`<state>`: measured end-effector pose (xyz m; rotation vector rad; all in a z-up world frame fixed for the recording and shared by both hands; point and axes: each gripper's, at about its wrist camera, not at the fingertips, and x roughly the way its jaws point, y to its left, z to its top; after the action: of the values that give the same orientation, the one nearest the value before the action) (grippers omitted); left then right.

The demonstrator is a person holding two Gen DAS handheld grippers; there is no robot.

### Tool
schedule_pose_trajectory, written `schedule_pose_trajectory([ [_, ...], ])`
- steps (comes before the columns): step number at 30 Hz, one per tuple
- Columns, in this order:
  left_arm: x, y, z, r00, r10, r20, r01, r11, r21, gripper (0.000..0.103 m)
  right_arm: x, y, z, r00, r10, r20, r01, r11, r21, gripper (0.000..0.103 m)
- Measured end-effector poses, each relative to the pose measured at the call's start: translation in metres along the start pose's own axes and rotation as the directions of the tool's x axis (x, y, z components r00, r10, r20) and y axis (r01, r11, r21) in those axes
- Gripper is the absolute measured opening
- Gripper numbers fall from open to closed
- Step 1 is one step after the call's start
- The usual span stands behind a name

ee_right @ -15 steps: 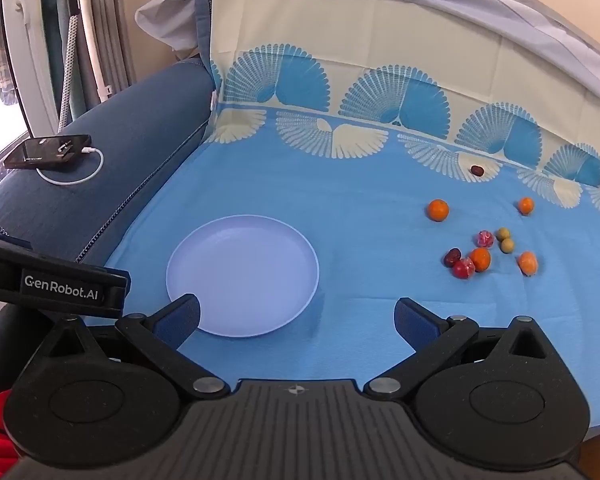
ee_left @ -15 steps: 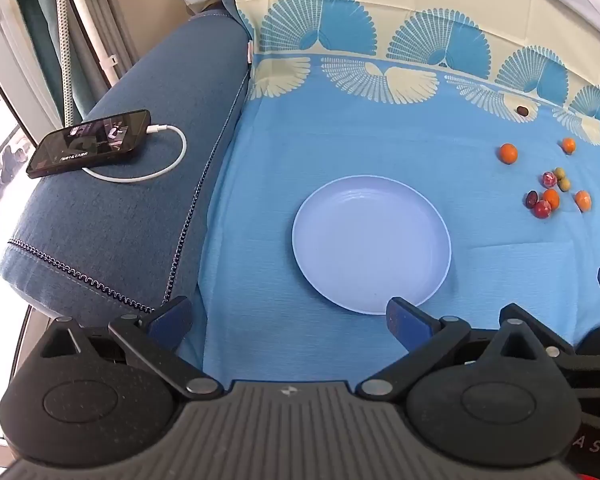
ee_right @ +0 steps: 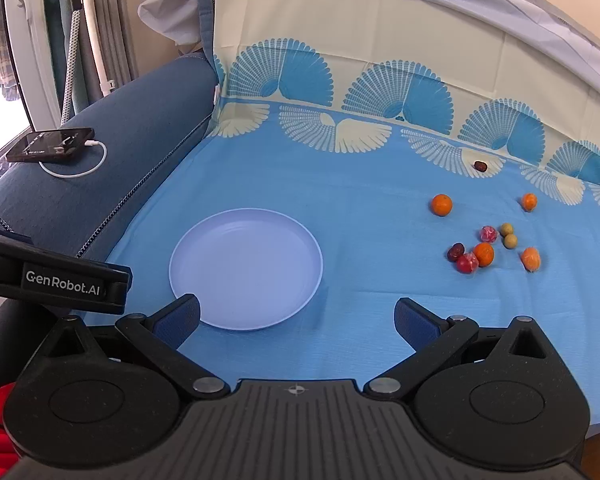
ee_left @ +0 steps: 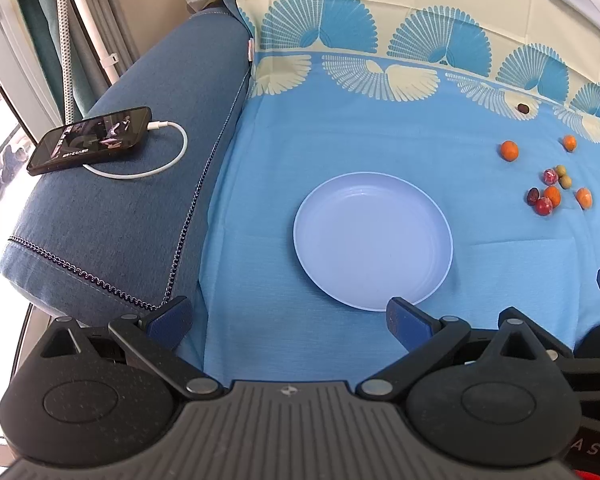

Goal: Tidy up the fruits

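Note:
An empty pale blue plate [ee_left: 372, 240] [ee_right: 246, 268] lies on the blue cloth. Several small fruits lie to its right: an orange one [ee_right: 442, 204], another orange one [ee_right: 529, 201], a dark one [ee_right: 480, 166] at the back, and a cluster of red, orange, dark and green ones [ee_right: 484, 254] [ee_left: 552, 196]. My left gripper [ee_left: 288, 320] is open and empty, at the plate's near left edge. My right gripper [ee_right: 298, 316] is open and empty, just in front of the plate and well short of the fruits.
A blue sofa arm [ee_left: 112, 208] on the left carries a phone [ee_left: 90, 138] with a white charging cable [ee_left: 168, 160]. The patterned cloth [ee_right: 380, 92] rises up the backrest behind. The left gripper's body [ee_right: 52, 280] shows at the right wrist view's left edge.

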<state>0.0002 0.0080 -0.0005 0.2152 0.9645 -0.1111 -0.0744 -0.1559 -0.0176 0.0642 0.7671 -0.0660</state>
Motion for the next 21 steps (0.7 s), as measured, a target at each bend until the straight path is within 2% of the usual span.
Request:
schedule_pose_trajectory([
  [21, 0.0074, -0.0100, -0.0002, 1.000, 0.012, -0.020, -0.011, 1.000, 0.006, 0.103, 0.0031, -0.0043, -0.0042, 1.000, 0.013, -0.003, -0.013, 1.000, 0.026, 0.103],
])
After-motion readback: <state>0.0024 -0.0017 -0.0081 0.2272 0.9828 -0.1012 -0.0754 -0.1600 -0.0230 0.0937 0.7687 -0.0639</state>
